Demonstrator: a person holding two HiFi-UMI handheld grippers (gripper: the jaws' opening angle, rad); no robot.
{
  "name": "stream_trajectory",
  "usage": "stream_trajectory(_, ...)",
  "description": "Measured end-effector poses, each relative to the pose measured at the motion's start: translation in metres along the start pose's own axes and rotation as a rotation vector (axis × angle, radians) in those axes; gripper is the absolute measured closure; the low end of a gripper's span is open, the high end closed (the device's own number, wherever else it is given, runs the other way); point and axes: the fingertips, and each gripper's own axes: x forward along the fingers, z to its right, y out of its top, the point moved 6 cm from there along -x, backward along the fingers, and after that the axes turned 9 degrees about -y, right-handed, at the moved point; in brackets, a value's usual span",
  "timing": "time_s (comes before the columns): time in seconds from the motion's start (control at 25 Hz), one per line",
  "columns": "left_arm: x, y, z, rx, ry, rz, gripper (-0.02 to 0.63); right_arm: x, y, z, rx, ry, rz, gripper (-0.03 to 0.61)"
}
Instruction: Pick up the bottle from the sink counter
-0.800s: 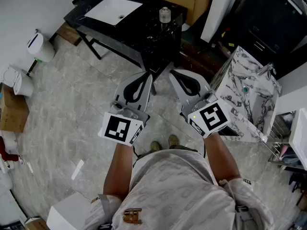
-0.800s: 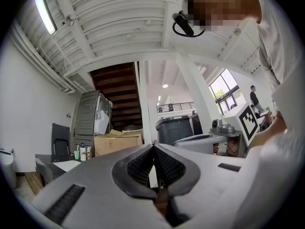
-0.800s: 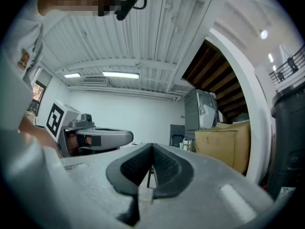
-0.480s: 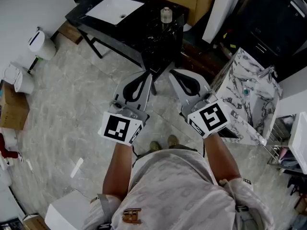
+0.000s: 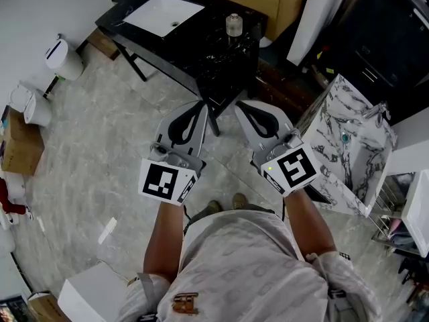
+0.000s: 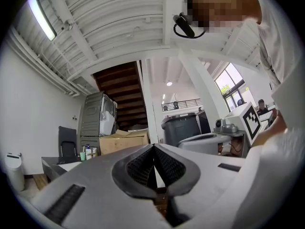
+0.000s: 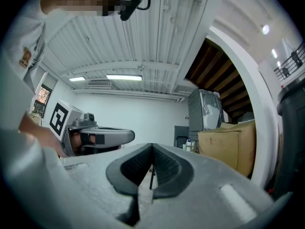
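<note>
A small clear bottle point(image 5: 233, 25) with a pale cap stands upright on the black sink counter point(image 5: 221, 52), to the right of the white basin point(image 5: 164, 15). My left gripper point(image 5: 203, 106) and my right gripper point(image 5: 240, 107) are held side by side over the floor. Both point at the counter's near edge, well short of the bottle. Each is shut, and nothing sits between the jaws in the left gripper view point(image 6: 153, 148) or the right gripper view point(image 7: 152, 148). Several small bottles point(image 6: 88, 152) show far off at the counter's back.
A marble-patterned counter point(image 5: 348, 139) stands close on the right. A white bin point(image 5: 64, 56) and a cardboard box point(image 5: 20, 146) are on the left, with a white box point(image 5: 94, 297) at the lower left. Black counter legs point(image 5: 134, 69) reach down to the grey floor.
The head view has shifted a little and the bottle sits slightly lower in the picture. Both grippers have edged up the picture toward the counter and stay shut.
</note>
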Motion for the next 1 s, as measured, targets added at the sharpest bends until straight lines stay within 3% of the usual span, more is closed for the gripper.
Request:
stream_trajectory(0.52,0.033,-0.006,-0.001,0.013,0.034,-0.004,0.614,0.009,-0.01,0.036,-0.011,0.038,0.001,0.577)
stream_trajectory(1.0,0.071,-0.03,-0.063,-0.002,0.017,0.017,0.614,0.071,-0.029,0.06,-0.038,0.023,-0.011,0.577)
